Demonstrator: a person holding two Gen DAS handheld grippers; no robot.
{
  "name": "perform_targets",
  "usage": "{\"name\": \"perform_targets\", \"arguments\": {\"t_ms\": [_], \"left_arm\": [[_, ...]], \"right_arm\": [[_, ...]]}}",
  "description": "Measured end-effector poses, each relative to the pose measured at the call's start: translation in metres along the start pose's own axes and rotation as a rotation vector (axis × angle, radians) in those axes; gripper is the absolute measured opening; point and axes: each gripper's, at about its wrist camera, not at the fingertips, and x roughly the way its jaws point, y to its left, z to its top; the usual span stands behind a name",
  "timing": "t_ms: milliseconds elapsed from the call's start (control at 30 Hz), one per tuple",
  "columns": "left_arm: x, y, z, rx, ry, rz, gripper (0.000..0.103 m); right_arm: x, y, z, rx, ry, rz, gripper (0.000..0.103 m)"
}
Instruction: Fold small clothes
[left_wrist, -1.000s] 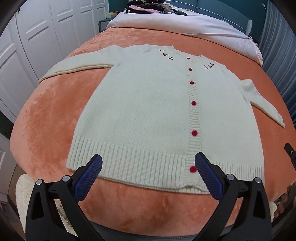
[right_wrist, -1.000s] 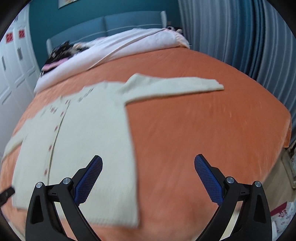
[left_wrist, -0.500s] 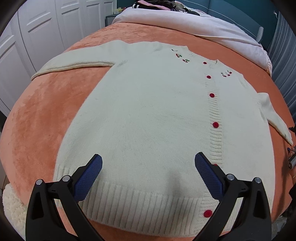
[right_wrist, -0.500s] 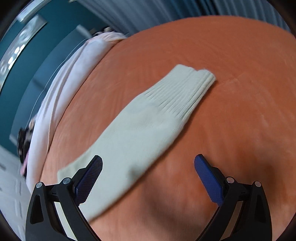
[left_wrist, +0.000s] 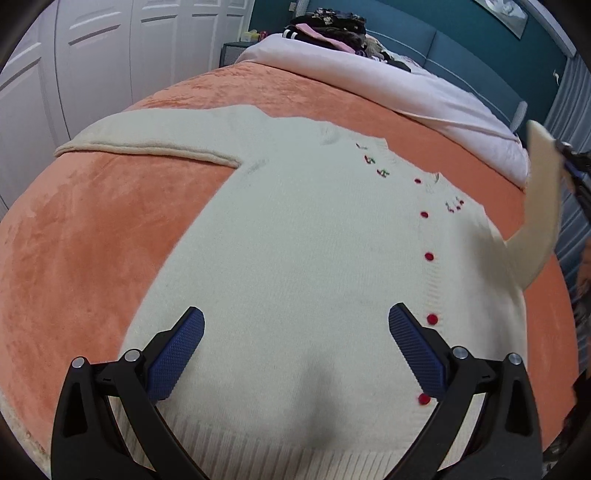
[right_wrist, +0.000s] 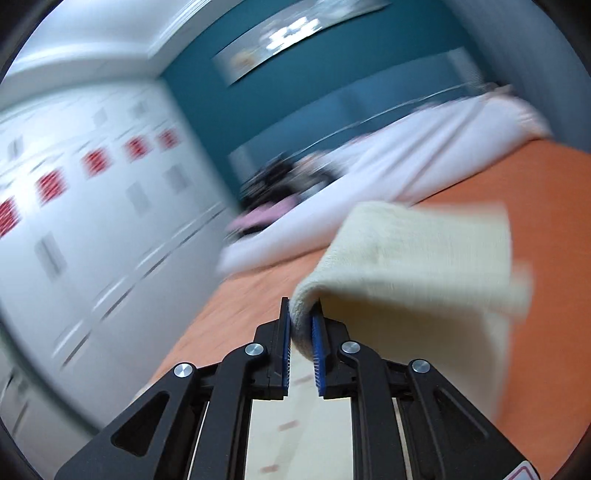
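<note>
Two views split the scene. Only the left wrist view shows the whole cream cardigan (left_wrist: 295, 258) lying flat, front up, on the orange bedspread (left_wrist: 92, 240), its far sleeve (left_wrist: 147, 142) stretched toward the white wardrobe doors (left_wrist: 92, 66). Above its lower body hang the left tongs (left_wrist: 295, 332), blue pads wide apart with nothing between them. Toward the right of that view, the other sleeve (left_wrist: 539, 206) rises off the bed. Only the right wrist view, heavily blurred, shows why: the right tongs (right_wrist: 301, 325) are closing and clamped on the cuff (right_wrist: 406, 258), knit bunched between the pads. A white duvet (left_wrist: 406, 92) and dark clothes pile (left_wrist: 328, 26) lie beyond. Red buttons (left_wrist: 428, 256) run down the ribbed placket; small cherry embroidery flanks the neckline.
</note>
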Motion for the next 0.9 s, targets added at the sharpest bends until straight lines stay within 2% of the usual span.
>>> {"name": "perform_targets", "arguments": {"t_ms": [67, 100, 167, 200, 267, 333, 367, 433, 533, 600, 633, 667, 700, 733, 767, 833, 900], "left_arm": [[-0.003, 0.002, 0.015, -0.031, -0.02, -0.051, 0.098], [-0.001, 0.003, 0.023, -0.042, -0.018, -0.08, 0.098], [0.01, 0.005, 0.041, -0.069, 0.004, -0.125, 0.098], [0.017, 0.006, 0.049, -0.083, 0.014, -0.145, 0.098], [0.036, 0.009, 0.067, -0.115, 0.028, -0.193, 0.098], [0.061, 0.011, 0.082, -0.154, 0.035, -0.22, 0.098], [0.075, 0.011, 0.088, -0.181, 0.047, -0.221, 0.098], [0.107, 0.012, 0.098, -0.253, 0.079, -0.273, 0.098], [0.153, 0.011, 0.105, -0.378, 0.144, -0.334, 0.097], [0.163, 0.006, 0.109, -0.405, 0.095, -0.312, 0.095], [0.164, 0.0, 0.113, -0.392, 0.068, -0.292, 0.079], [0.168, -0.007, 0.117, -0.371, 0.07, -0.307, 0.06], [0.171, -0.014, 0.124, -0.346, 0.089, -0.32, 0.032], [0.169, -0.023, 0.129, -0.309, 0.081, -0.323, 0.019], [0.161, -0.029, 0.136, -0.272, 0.045, -0.332, 0.015], [0.148, -0.041, 0.144, -0.207, -0.008, -0.345, 0.014], [0.158, -0.044, 0.142, -0.172, 0.007, -0.295, 0.014]], "right_arm": [[0.069, 0.041, -0.048, -0.066, 0.184, 0.062, 0.028], [0.098, 0.051, -0.07, -0.096, 0.268, 0.051, 0.031], [0.133, 0.058, -0.115, -0.134, 0.403, -0.028, 0.031], [0.131, 0.053, -0.125, -0.098, 0.411, -0.037, 0.031], [0.101, 0.032, -0.127, 0.021, 0.353, -0.024, 0.037], [0.058, 0.002, -0.119, 0.109, 0.285, -0.083, 0.061], [0.037, -0.014, -0.12, 0.136, 0.247, -0.128, 0.063], [0.006, -0.052, -0.121, 0.216, 0.203, -0.216, 0.063], [0.001, -0.106, -0.13, 0.41, 0.179, -0.227, 0.063], [0.0, -0.125, -0.13, 0.506, 0.126, -0.198, 0.063], [0.004, -0.134, -0.129, 0.546, 0.104, -0.202, 0.063], [0.004, -0.135, -0.13, 0.569, 0.094, -0.204, 0.062], [0.011, -0.14, -0.13, 0.589, 0.092, -0.214, 0.042], [0.016, -0.14, -0.126, 0.581, 0.086, -0.221, 0.012], [0.016, -0.135, -0.119, 0.56, 0.077, -0.222, 0.012], [-0.005, -0.122, -0.106, 0.52, -0.021, -0.202, 0.011], [-0.021, -0.127, -0.11, 0.496, -0.056, -0.244, 0.011]]}}
